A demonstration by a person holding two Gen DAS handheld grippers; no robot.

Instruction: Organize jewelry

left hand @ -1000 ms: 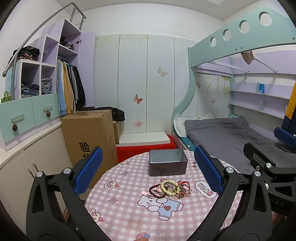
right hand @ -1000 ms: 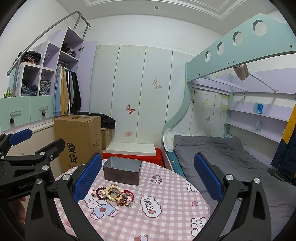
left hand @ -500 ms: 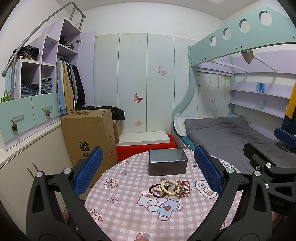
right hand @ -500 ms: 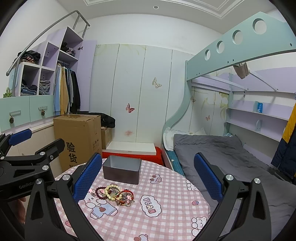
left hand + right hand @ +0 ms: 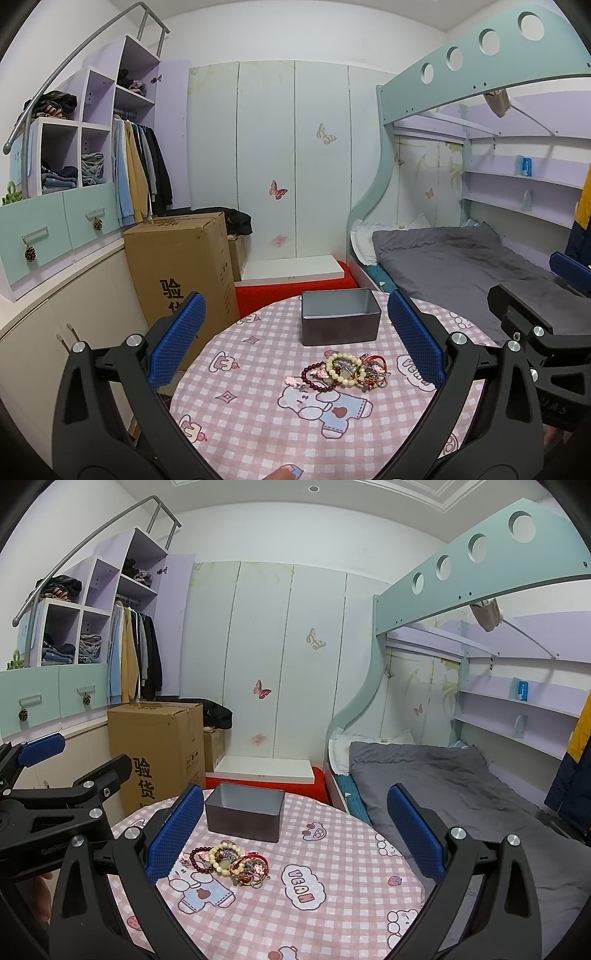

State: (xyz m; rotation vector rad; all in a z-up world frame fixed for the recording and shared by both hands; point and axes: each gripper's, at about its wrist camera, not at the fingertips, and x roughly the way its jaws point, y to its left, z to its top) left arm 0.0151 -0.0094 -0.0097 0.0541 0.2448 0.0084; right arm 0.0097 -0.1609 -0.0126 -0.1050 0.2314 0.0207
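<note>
Grippers first: we hold both above the near edge of the round table, level and facing the far wall. Our left gripper has its ridged blue pads spread wide with nothing between them, and our right gripper is just as wide and empty, its black frame showing at the right edge of the left view. A soft pink checked cloth with cartoon bears covers the table. The jewelry pile lies near the cloth's middle, a tangle of round cream beads, a dark red bead bracelet, red cord and small metal bits. Just behind it, apart from the pile, stands the rectangular grey tin, smooth-walled, open at the top, and empty as far as we can see into it. A tall cardboard box stands on the floor to the left.
</note>
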